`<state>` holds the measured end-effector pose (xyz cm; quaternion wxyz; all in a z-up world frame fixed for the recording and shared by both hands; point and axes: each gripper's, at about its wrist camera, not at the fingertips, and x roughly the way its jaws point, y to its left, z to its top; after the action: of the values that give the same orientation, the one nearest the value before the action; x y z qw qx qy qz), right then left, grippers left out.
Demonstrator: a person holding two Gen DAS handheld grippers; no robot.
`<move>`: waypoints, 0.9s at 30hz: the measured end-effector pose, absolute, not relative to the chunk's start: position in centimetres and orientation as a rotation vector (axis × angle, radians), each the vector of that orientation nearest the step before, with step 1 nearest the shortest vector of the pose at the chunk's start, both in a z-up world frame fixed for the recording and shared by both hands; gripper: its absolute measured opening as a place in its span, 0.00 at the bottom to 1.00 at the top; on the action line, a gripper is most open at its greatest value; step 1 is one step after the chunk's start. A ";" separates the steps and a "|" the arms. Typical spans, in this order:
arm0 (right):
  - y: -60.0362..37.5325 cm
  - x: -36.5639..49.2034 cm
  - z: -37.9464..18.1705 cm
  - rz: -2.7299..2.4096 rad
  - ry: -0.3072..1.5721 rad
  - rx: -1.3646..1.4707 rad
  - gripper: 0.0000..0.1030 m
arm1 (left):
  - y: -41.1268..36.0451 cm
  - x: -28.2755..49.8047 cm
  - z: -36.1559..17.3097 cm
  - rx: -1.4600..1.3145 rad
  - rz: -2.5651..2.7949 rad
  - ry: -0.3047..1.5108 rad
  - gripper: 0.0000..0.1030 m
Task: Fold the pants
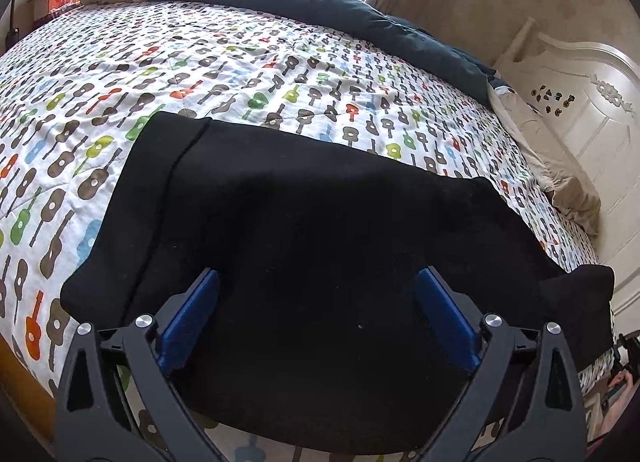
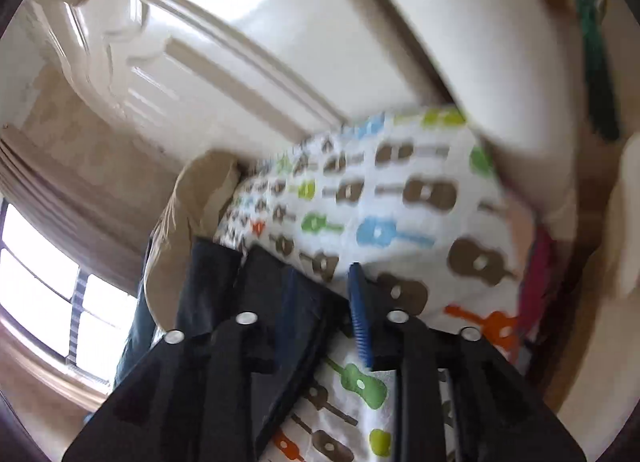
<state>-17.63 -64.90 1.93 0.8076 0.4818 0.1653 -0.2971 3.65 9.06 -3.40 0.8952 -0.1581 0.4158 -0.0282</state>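
The bed [image 1: 224, 62], covered by a guitar-print quilt [image 1: 120, 110], carries the work. The black pants [image 1: 304, 230] lie across its near edge as a broad, already doubled slab. In the left wrist view the long axis runs from about 10 o'clock to 4 o'clock. One end sits near the quilt's middle at 10 o'clock. The other end [image 1: 580, 282] droops over the bed's side at 4 o'clock, toward the white headboard [image 1: 580, 110]. Which end is the waistband cannot be told.

Hazards, greatest first:
- The overhanging end can drag the slab off the bed. Its weight hangs past the bed's side.
- A single-layer pinch can peel the fold apart. The cloth is uniformly black and its layer edges are hard to read.
- The slack quilt can be caught along with the cloth, causing bunching.

The left tongs [image 1: 316, 318] stand released, spread wide above the near part of the pants, with nothing pressed between the blue pads [image 1: 192, 318].

The right tongs [image 2: 320, 302] sit at the dark cloth edge [image 2: 224, 282] in a blurred view. The jaws appear partly apart. Whether they grip the cloth cannot be told.
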 end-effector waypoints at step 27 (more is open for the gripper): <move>-65.4 -6.4 3.7 -0.359 0.447 1.059 0.08 | 10.0 3.6 -3.4 -0.405 -0.104 0.857 0.97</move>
<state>-6.40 -65.36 3.70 0.8240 0.4983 0.2100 -0.1691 3.58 9.96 -3.38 0.8886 -0.1947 0.4123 -0.0501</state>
